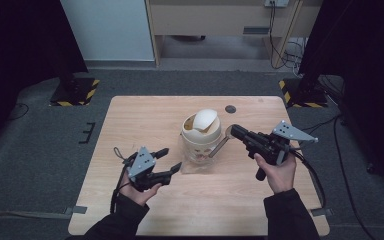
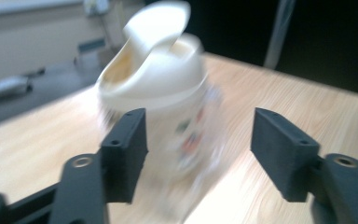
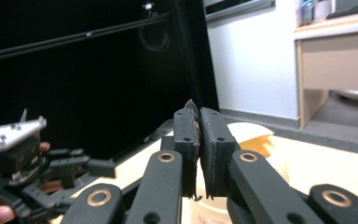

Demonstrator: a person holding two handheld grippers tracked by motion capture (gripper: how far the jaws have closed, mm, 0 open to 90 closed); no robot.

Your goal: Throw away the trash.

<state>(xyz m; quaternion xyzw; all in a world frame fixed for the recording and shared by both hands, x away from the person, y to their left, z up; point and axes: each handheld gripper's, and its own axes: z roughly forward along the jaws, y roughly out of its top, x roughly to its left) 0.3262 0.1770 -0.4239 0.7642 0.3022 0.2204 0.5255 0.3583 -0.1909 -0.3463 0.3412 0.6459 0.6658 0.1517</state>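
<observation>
Small cream desktop bin (image 1: pixel 201 136) with tilted swing lid (image 1: pixel 205 120) sits mid-table (image 1: pixel 130 120), just ahead of left gripper (image 1: pixel 171 159). Left jaws spread wide, bin body between and beyond them, pretty blurry in left gripper view. Right gripper (image 1: pixel 228 132) beside bin's rim, jaws pinched on thin flat strip (image 1: pixel 219 148) slanting down along bin. Can't tell what strip is.

A small bin (image 1: pixel 200 137) stood on the table (image 1: pixel 130 120), near its middle, between the left gripper (image 1: pixel 168 159) and the right gripper (image 1: pixel 235 132).
</observation>
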